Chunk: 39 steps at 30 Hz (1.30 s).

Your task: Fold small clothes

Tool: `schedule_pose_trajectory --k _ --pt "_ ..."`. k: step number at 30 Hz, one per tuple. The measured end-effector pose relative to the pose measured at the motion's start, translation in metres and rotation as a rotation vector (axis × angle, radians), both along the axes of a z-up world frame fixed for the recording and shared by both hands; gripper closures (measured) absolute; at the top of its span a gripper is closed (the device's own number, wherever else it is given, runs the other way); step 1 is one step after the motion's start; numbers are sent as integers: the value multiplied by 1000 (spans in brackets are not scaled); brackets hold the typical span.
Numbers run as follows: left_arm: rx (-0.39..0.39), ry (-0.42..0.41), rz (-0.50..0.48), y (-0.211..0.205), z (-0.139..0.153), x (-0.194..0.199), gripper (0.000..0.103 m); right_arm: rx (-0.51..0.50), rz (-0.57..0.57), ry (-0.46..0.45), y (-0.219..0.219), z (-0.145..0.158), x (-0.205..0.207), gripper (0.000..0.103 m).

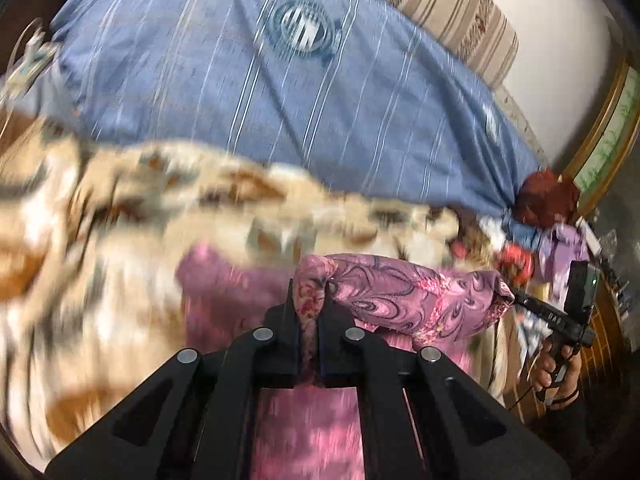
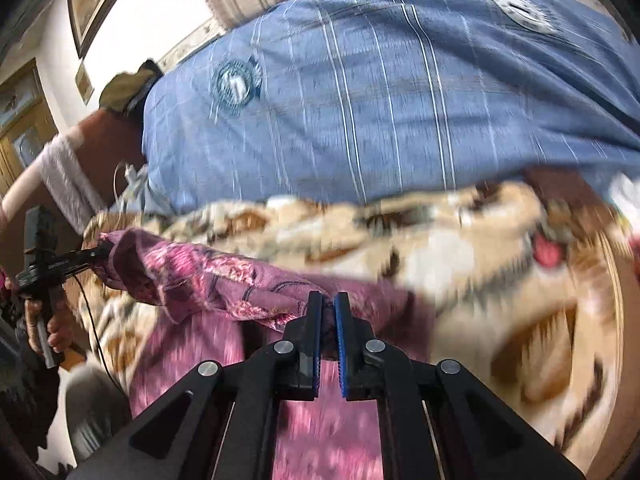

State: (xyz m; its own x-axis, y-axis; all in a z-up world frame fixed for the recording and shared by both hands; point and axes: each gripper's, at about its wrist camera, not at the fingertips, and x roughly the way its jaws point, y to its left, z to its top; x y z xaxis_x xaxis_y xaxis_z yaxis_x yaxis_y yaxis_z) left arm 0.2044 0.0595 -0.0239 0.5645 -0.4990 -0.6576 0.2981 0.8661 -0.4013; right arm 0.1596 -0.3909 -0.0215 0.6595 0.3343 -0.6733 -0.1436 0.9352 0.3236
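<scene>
Both claws gripping pink garment (image 1: 404, 296), stretched btwn them.
L claw (image 1: 309, 300) & R claw (image 2: 327, 307) each clamping a bunched edge; rest hanging below over beige blanket (image 1: 120, 216), blue duvet (image 1: 280, 88) beyond.

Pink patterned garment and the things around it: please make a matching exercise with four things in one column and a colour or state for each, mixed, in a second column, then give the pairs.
Things:
1. pink patterned garment
2. striped quilt cover
3. plush blanket
4. left gripper

Descriptions:
A. blue with thin white lines
B. beige with brown shapes
C. shut on cloth
D. stretched between both grippers

The right gripper pinches the garment's other end.

Pairs: 1-D, 2-A, 3-B, 4-C
</scene>
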Motion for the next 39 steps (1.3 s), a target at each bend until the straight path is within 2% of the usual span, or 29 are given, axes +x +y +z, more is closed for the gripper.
schedule_pose_trajectory --k 2,5,8,12,15,17,20,23,26,28,31,33,36,39 --pt "10 53 21 0 -28 -19 99 46 -16 53 2 -25 -27 97" --pt "-15 125 48 2 -59 -42 99 65 -42 109 6 -57 -41 97" --pt "-52 157 75 2 -76 -51 99 90 -71 108 5 -66 -52 97" --pt "-111 160 101 9 -66 -64 99 101 -88 77 4 -53 -61 98" --pt "-134 117 100 16 -50 -77 99 100 -87 42 3 -41 -78 98" --pt "-148 131 96 19 -54 -87 99 84 -84 38 3 -40 -87 98" --pt "-102 180 90 12 -78 -89 99 66 -90 71 4 -55 -92 98" --pt "-95 242 90 9 -96 -88 99 83 -106 116 1 -72 -92 98" --pt "-86 209 77 10 -89 -100 99 75 -102 89 1 -61 -108 98" --pt "-64 221 71 6 -93 -103 99 53 -102 84 3 -60 -120 98" --pt "38 253 67 -4 -111 -96 99 22 -98 161 9 -91 -116 97" --pt "42 265 58 -3 -115 -99 98 40 -109 221 10 -109 -113 97" --pt "74 220 45 0 -105 -111 96 37 -99 172 13 -98 -128 97" --pt "109 246 44 0 -116 -111 91 36 -102 197 13 -107 -127 97"
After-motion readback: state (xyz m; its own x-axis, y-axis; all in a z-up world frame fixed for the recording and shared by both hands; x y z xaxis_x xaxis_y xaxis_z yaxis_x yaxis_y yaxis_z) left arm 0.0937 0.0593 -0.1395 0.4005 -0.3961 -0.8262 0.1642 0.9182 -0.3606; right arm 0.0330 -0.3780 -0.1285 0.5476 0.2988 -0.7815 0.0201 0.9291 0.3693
